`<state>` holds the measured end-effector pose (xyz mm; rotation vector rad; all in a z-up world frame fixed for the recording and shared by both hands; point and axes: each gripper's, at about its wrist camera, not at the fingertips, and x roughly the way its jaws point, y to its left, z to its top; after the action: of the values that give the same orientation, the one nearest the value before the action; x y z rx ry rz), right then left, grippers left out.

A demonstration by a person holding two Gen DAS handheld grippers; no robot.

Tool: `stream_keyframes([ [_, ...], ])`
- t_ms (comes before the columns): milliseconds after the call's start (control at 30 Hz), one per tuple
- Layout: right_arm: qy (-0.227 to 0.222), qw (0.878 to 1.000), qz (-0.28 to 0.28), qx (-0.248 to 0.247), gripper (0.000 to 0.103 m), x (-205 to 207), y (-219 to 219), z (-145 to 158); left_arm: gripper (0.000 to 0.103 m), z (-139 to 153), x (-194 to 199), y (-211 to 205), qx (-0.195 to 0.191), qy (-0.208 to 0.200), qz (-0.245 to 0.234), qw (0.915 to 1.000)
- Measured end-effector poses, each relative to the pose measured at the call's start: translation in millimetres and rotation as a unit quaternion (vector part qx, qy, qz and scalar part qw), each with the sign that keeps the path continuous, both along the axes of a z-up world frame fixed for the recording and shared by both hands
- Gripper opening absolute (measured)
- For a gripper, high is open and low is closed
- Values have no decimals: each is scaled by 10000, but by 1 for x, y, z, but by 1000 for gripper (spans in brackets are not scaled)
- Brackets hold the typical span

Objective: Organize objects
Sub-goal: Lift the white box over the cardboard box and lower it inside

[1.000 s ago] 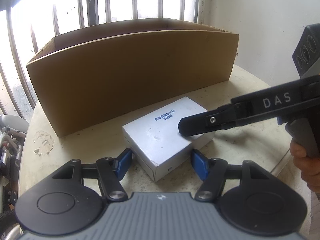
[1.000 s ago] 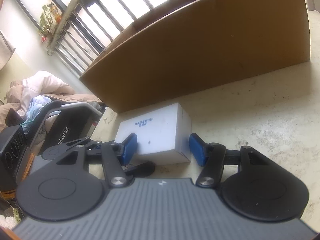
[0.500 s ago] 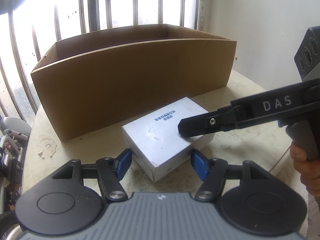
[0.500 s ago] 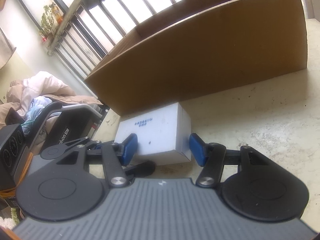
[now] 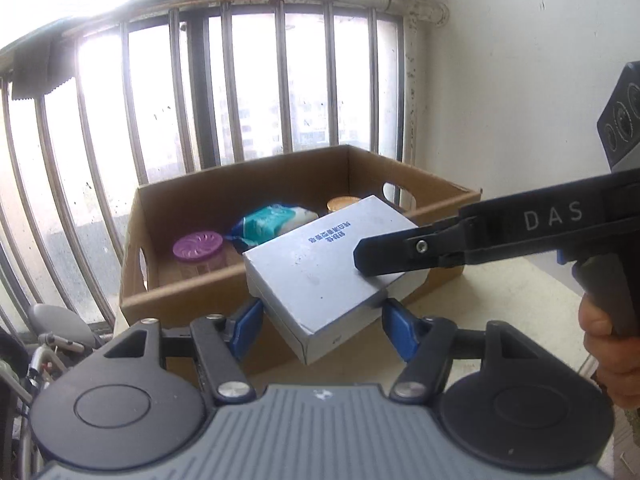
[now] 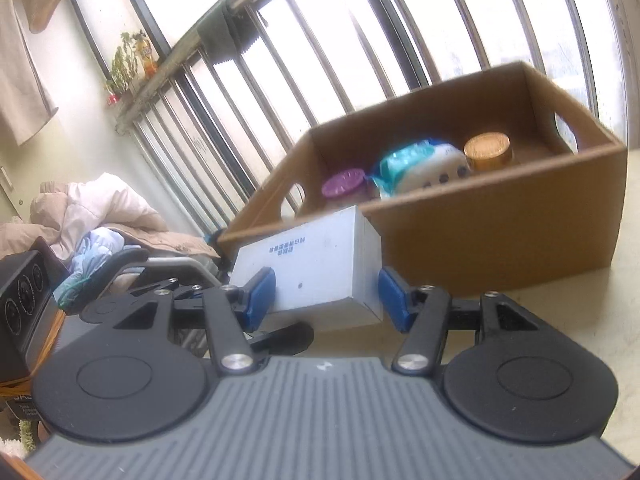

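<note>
Two grippers clamped on white box (image 5: pixel 320 280), left gripper (image 5: pixel 320 330), right gripper (image 6: pixel 326 298), cardboard box (image 6: pixel 500 232) behind

Strong daylight through the barred window (image 5: pixel 248 92) blows out the panes; fisheye edges curve, right view slightly blurred.

Pale, speckled table (image 5: pixel 532 304) with one cardboard box (image 5: pixel 224 304) standing on it

The tabletop is a cream, stone-like surface — bare to the right of the box in both wrist views. The open-topped brown box sits directly on it near the barred window, its near wall upright, oval hand-holes cut in its end walls. The table's edge shows at lower left in the left wrist view, just beneath the box's near corner — beyond it, only blurred clutter.
</note>
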<state>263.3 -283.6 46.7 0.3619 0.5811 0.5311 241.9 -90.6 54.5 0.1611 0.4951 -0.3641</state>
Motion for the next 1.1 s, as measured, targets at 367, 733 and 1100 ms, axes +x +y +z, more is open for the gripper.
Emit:
stream_keyframes([
  [367, 670, 9975, 136, 150, 60, 126, -4, 42, 68, 23, 110, 7, 190, 711, -83, 9972],
  [733, 2366, 9715, 163, -11, 60, 206, -10, -15, 68, -18, 195, 22, -644, 2669, -209, 9613],
  [1100, 2801, 9597, 213, 56, 70, 223, -12, -32, 81, -27, 210, 28, -1110, 3084, -57, 9447],
])
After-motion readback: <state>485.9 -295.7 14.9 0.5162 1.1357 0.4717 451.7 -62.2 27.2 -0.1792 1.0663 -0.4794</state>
